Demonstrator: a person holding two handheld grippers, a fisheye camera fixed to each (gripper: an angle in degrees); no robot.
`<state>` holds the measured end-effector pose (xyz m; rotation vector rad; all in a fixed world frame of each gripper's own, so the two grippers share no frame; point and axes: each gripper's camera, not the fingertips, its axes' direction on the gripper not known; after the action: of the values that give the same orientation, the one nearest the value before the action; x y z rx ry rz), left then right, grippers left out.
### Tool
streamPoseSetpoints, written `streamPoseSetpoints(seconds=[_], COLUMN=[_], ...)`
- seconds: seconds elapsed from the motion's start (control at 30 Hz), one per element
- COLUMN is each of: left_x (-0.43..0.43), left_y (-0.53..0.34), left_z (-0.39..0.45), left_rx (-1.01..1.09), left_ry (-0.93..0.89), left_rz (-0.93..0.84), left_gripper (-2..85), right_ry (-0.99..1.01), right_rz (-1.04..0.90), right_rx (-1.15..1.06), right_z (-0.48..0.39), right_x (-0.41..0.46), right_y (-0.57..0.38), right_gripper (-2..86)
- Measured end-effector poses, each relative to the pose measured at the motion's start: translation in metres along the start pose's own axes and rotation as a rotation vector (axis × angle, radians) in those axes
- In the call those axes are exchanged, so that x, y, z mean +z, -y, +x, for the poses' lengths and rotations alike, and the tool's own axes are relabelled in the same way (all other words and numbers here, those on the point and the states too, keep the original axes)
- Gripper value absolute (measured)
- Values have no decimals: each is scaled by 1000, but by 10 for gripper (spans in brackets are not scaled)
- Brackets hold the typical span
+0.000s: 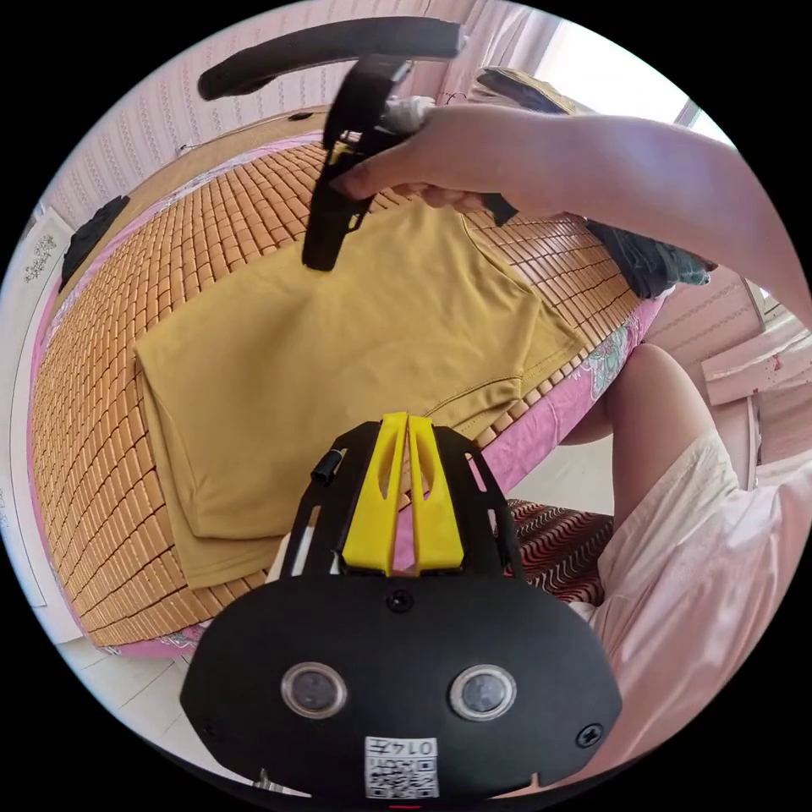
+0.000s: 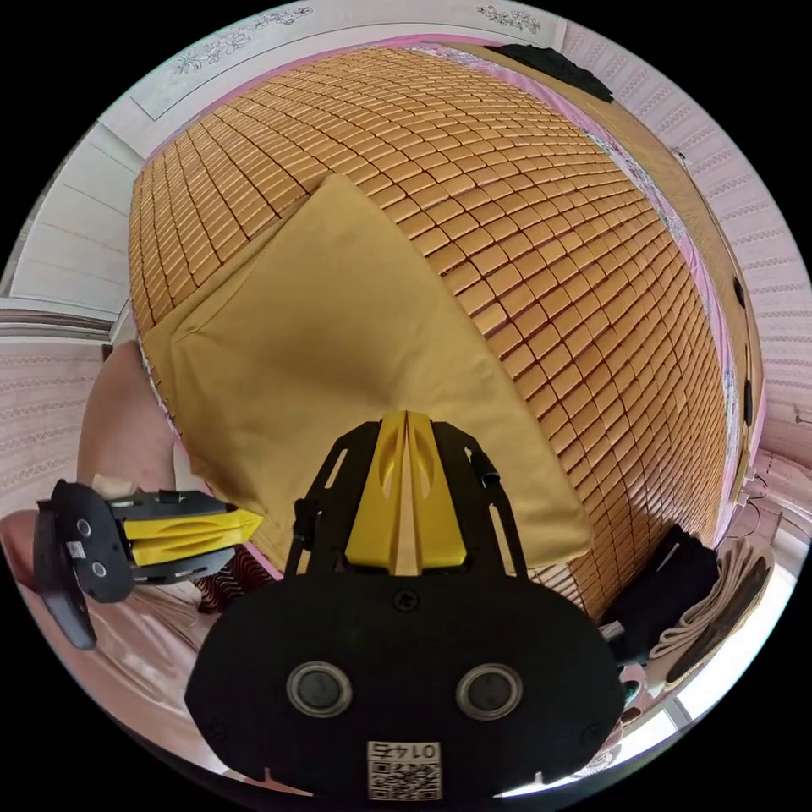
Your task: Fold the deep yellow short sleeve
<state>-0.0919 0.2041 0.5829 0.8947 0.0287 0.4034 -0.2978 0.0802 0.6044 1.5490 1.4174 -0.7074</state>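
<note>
Deep yellow short sleeve shirt (image 1: 355, 338), partly folded, lies flat at the near edge of the bed's bamboo mat (image 1: 127, 355). Thin, limp cotton: I would pinch hem corners. My left gripper (image 1: 408, 423) and right gripper (image 2: 406, 419) are both closed, empty.

Around my folded deep yellow shirt (image 2: 338, 355) the bamboo mat (image 2: 550, 220) lay bare and open for passage. Dark clothes (image 1: 651, 258) crowded one mat edge; my knee (image 1: 651, 397) blocked the near side.

The left tongs (image 1: 407, 420) hide part of the shirt's (image 1: 338, 355) near hem.
</note>
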Motion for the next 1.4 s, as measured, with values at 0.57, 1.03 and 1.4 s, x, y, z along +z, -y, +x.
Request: streamPoseSetpoints(seconds=[0.57, 1.03, 1.4], left_x=[25, 23, 24], left_y=[-13, -34, -5], left_z=[32, 69, 139], left_rx=[89, 199, 297], left_ry=[17, 31, -91], left_rz=[22, 96, 172], left_gripper=[-10, -2, 154], right_ry=[36, 264, 467], right_rz=[-221, 143, 187], right_rx=[5, 383, 710], right_z=[50, 70, 4], right_x=[55, 128, 307], right_y=[91, -148, -375], right_gripper=[-4, 23, 78])
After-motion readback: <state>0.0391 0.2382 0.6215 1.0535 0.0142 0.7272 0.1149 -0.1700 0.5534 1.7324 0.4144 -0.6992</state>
